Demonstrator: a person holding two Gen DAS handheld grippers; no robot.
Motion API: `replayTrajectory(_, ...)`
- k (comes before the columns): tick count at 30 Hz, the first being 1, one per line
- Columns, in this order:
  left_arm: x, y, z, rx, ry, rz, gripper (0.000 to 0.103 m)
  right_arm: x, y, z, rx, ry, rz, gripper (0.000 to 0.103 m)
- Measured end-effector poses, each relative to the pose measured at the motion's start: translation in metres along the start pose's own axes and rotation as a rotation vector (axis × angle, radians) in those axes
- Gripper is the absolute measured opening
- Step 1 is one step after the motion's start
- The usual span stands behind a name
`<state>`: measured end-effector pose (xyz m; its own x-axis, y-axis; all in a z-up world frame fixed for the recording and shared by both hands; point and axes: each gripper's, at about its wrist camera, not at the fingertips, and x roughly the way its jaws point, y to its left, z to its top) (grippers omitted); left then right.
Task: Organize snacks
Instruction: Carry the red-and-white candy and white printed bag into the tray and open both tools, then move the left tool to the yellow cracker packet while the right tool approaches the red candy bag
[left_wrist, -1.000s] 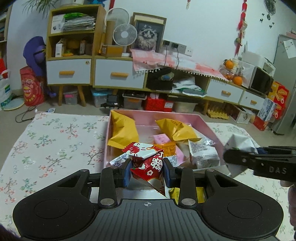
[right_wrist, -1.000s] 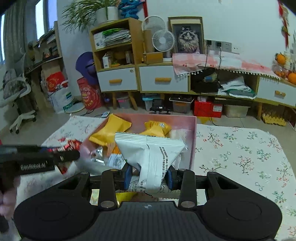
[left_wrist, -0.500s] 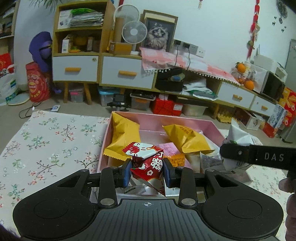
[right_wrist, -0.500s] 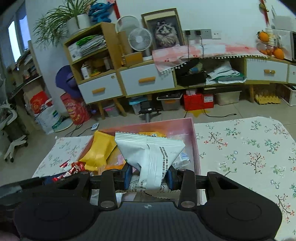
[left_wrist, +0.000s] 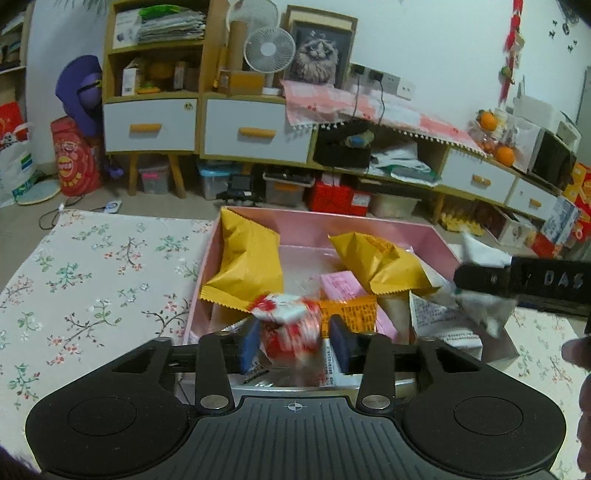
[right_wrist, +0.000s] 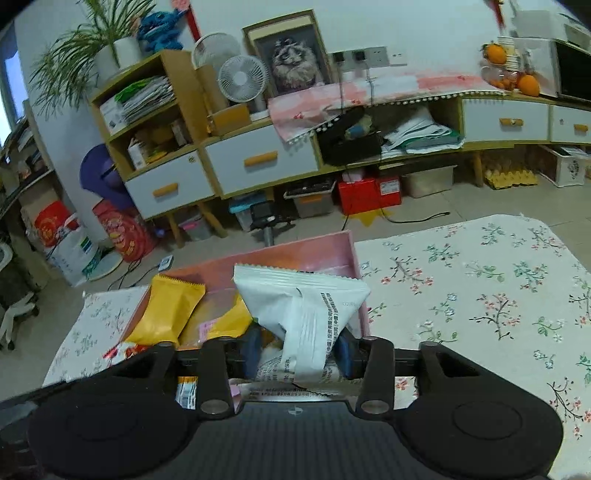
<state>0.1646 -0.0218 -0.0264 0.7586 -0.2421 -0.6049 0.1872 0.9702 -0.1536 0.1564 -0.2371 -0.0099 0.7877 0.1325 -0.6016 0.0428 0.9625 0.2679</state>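
- Since the earlier frames, both sets of fingers have been spread apart, where a second ago each was clamped tight on its packet.
- At the left gripper (left_wrist: 294, 341), the jaws are opening; the red-and-white snack packet (left_wrist: 286, 323) is seen blurred between the blue pads, and a gap shows on its right side, so it is no longer pinched.
- At the right gripper (right_wrist: 299, 350), the jaws are opening as well; the white snack packet (right_wrist: 306, 317) stands upright between the fingers, with space visible beside the left pad, and is not squeezed.
- Both packets are placed over the near end of the pink box (left_wrist: 369, 225), which rests on the tabletop covered by a floral cloth (left_wrist: 96, 280).
- Inside the box, two yellow packets are found: one (left_wrist: 247, 266) leaned against the left wall, the other (left_wrist: 384, 262) laid toward the right side.
- A pink wrapper (left_wrist: 341, 284) and an orange wrapper (left_wrist: 349, 314) are seen on the box floor between the yellow packets, just behind the left gripper's fingers.
- From the left wrist view, the right gripper is seen at the right edge as a black bar, with crumpled white packaging around its tip, over the right wall of the box.
- Beyond the tabletop, a low cabinet with white drawers (left_wrist: 255, 133) is set along the wall, and a small white fan (left_wrist: 269, 50) and a framed cat picture (left_wrist: 317, 55) are stood on it.
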Motion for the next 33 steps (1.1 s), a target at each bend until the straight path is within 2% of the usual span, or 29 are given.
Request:
replayTrajectory(1, -0.001, -0.001, 0.000, 0.007, -0.003, 0.007, 0.058, -0.001, 0.000, 0.001, -0.003, -0.005, 0.006, 0.029)
replayTrajectory(7, -0.006, -0.004, 0.000, 0.015, 0.004, 0.000, 0.067, -0.010, -0.002, 0.006, -0.016, -0.019, 0.017, 0.043)
replayTrajectory(25, -0.036, -0.007, -0.008, 0.078, 0.042, -0.026, 0.077, -0.038, -0.008, 0.005, -0.100, -0.005, 0.020, 0.062)
replayTrajectory(33, -0.053, -0.005, -0.016, 0.112, 0.045, -0.039, 0.088, -0.050, -0.002, -0.006, -0.191, 0.028, 0.037, 0.069)
